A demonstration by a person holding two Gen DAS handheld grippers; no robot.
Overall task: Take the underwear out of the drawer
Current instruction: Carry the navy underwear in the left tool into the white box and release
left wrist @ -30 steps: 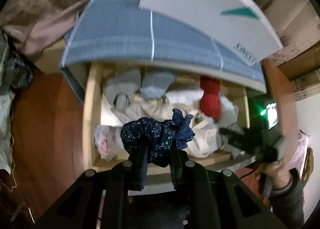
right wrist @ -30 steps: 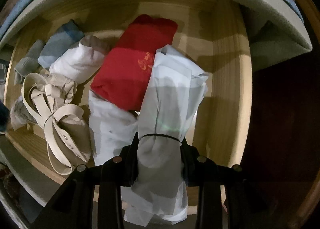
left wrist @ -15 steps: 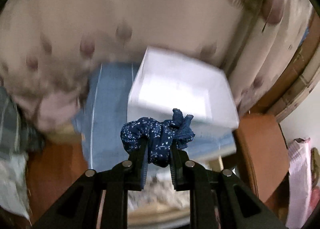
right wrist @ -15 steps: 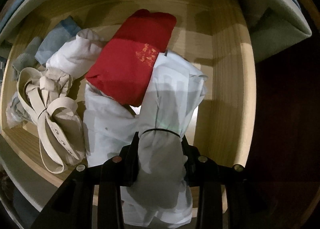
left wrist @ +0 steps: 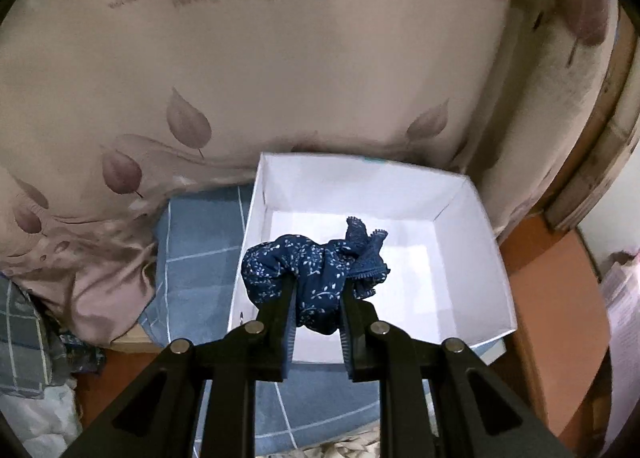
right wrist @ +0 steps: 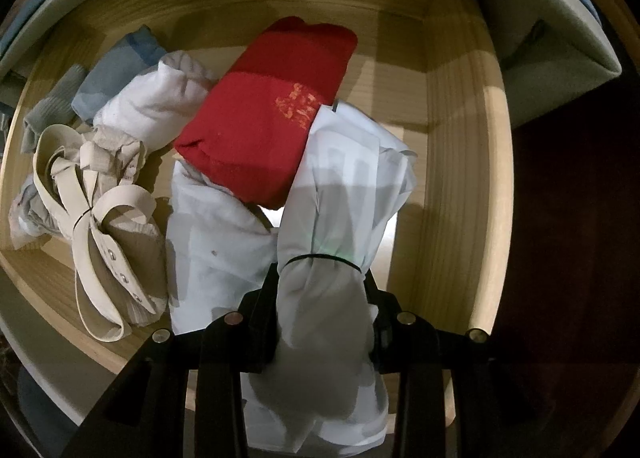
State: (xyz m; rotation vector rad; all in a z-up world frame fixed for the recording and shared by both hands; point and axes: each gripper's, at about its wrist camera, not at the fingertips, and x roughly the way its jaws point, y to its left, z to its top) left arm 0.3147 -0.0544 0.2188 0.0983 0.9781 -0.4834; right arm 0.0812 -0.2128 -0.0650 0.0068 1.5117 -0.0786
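Item 1: navy floral underwear (left wrist: 316,278). Held bunched between the fingers of the left gripper (left wrist: 318,298), whose jaws stand narrowly apart and clamp the cloth at its middle. Location: out of the drawer, hanging over the near left part of a white box (left wrist: 460,193) that rests on a blue checked sheet (left wrist: 200,242), with a leaf-print quilt (left wrist: 280,77) behind. Long axis: runs across the jaws, left to right in the left wrist view; the rounded bulk lies to the left, the lace-trimmed end points right and slightly up toward the box's far wall.

Item 2: pale white bundle (right wrist: 340,209). Gathered by a thin black band and gripped just below it by the right gripper (right wrist: 320,298), jaws nearly closed on the cloth. Location: inside the wooden drawer (right wrist: 452,161), along its right wall, its far end touching a red folded garment (right wrist: 272,105). Long axis: along the fingers, pointing toward the drawer's back edge. Beside it lie a beige strapped garment (right wrist: 104,242) and other pale pieces.

Risks, judged:
- Item 1 overhangs the box's left edge; a release here could drape it on the rim or drop it onto the sheet.
- The lace end may snag on the finger pads on release.
- Lifting Item 2 could drag the red garment or the white cloth beneath it out as well.
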